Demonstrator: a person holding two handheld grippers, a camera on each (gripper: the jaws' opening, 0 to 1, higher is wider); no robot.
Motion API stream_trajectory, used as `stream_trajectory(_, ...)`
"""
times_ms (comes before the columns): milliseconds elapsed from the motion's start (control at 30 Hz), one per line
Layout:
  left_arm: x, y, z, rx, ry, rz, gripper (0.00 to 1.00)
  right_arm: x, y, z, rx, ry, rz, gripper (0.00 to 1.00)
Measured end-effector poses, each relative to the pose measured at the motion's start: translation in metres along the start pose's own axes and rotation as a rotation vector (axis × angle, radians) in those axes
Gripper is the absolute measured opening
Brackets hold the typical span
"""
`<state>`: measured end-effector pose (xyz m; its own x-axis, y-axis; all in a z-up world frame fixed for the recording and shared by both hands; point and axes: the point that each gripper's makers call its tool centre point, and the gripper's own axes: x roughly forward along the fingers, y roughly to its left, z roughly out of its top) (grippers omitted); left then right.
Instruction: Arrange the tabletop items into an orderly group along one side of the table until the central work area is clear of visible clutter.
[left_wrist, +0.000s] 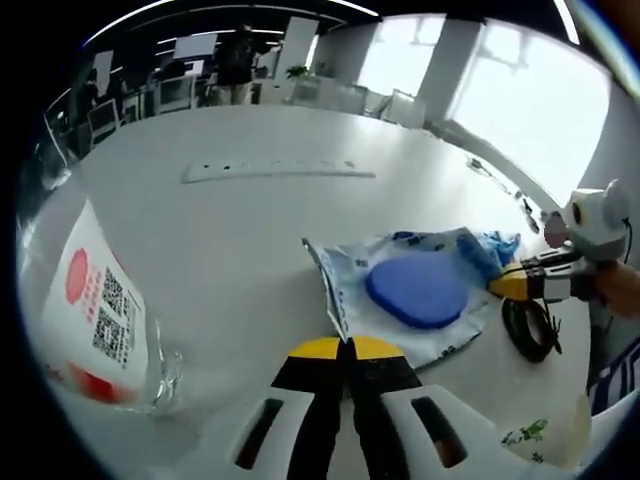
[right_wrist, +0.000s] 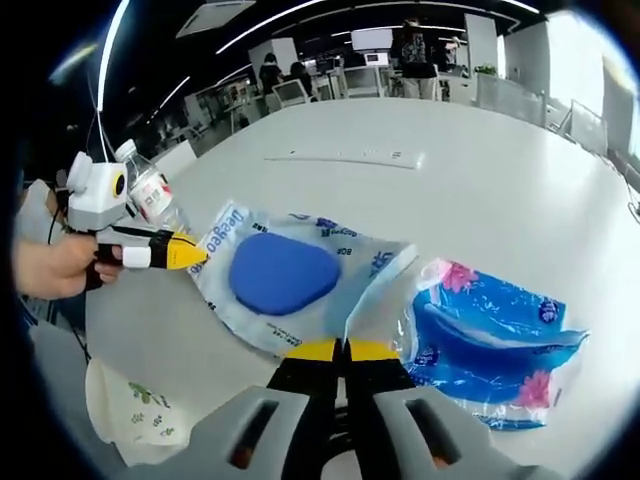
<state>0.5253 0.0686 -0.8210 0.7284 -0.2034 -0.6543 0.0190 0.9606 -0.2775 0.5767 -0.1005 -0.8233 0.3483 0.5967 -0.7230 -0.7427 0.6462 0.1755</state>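
My left gripper has its jaws pressed together on the near corner of the clear plastic pouch, the one with the flat blue pad inside. My right gripper is closed on the opposite edge of the same pouch, so I hold it from both sides, and in the right gripper view the left gripper's yellow tip touches the pouch edge at about 9 o'clock from the pad.

The pouch lies near the middle of the white table. It looks light, thin and slippery, a film that will crumple and sag instead of holding shape, so pinching the sealed border seems safer than the loose middle, and a drag may go easier than a lift. The pad inside looks soft and should tolerate a squeeze.

At 3 o'clock of my right jaws lies a blue tissue pack, soft and light, best taken across its bulk. A water bottle stands at 9 o'clock in the left view: heavier, round, likely to roll, so I would take it around the body. A black coiled cable lies at 3 o'clock of the pouch, and a white power strip sits far off at 12.
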Motion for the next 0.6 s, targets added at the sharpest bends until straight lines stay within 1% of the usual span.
stream_trajectory(167,-0.0001,0.0004,-0.0002,-0.004,0.005,0.005,0.0,0.0003,-0.002,0.0003,-0.011,0.003,-0.008,0.0)
stream_trajectory(233,-0.0006,0.0024,-0.0002,-0.005,0.006,0.016,0.01,0.0001,-0.0031,0.0005,-0.016,0.001,-0.013,0.01)
stream_trajectory(300,-0.0015,0.0039,0.0002,-0.033,-0.002,0.018,0.03,-0.0004,-0.0032,0.001,-0.019,-0.002,-0.012,0.02)
stream_trajectory(367,-0.0021,0.0047,0.0001,-0.075,-0.007,0.015,0.07,-0.0015,-0.0045,0.0017,-0.025,-0.007,-0.012,0.04)
stream_trajectory(433,-0.0023,0.0049,-0.0009,-0.068,-0.002,0.02,0.12,-0.0026,-0.005,0.0022,-0.026,-0.01,-0.012,0.05)
stream_trajectory(500,-0.0026,0.0045,-0.0036,-0.051,0.012,0.025,0.19,-0.0038,-0.0018,0.0035,-0.037,-0.016,-0.001,0.09)
stream_trajectory(533,-0.0031,0.0036,-0.0037,-0.052,0.01,0.022,0.21,-0.0044,0.0001,0.0045,-0.044,-0.025,0.005,0.12)
stream_trajectory(600,-0.0044,0.0019,-0.0029,-0.063,0.001,0.016,0.23,-0.0049,0.0006,0.0044,-0.046,-0.026,0.004,0.15)
